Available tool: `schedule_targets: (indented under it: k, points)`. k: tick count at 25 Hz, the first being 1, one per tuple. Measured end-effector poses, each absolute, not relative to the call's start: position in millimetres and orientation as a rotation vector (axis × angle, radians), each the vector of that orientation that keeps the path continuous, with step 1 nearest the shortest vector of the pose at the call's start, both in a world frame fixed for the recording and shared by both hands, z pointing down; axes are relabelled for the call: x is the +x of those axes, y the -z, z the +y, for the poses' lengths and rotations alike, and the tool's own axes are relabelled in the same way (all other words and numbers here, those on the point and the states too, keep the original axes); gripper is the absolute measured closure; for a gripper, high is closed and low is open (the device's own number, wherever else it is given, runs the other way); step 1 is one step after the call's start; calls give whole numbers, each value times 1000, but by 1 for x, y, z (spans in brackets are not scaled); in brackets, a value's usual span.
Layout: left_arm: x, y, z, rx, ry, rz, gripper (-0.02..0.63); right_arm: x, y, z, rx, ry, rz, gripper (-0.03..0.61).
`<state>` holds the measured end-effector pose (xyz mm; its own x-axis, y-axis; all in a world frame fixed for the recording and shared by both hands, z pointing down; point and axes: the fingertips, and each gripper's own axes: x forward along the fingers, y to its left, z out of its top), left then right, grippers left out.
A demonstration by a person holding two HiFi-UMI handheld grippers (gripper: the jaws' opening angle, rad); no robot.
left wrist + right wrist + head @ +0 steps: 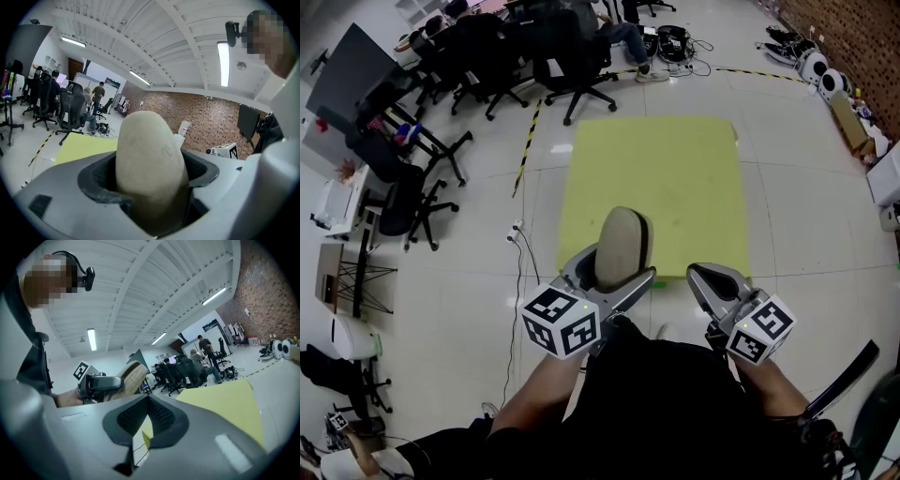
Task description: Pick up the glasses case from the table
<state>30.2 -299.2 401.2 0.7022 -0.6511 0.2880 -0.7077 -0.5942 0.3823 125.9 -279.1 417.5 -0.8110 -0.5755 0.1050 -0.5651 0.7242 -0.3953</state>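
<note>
At lower centre of the head view, the left tool (609,279) grips the glasses case (622,242) by its lower end, upright, off the yellow tabletop (675,178). The case is judged light, rigid and smooth. The right tool (711,281) is closed and empty.

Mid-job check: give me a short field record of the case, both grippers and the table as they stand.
glasses case: beige, oval, standing on end between the left jaws, upper part sticking out
left gripper: jaws closed on the case, close to the person's body
right gripper: jaws together, nothing between them
table: yellow top, ahead of both grippers
task state: case appears held in the air, off the table
</note>
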Motion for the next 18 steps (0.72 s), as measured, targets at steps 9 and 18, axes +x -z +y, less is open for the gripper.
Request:
schedule_targets:
  k: [9, 18]
  points:
    - [22, -407, -298, 2447, -169, -1023, 202, 119, -427, -272, -1000, 641, 2901, 578]
    - [4, -401, -304, 2474, -174, -942, 202, 93, -415, -281, -1088, 605, 2886, 578]
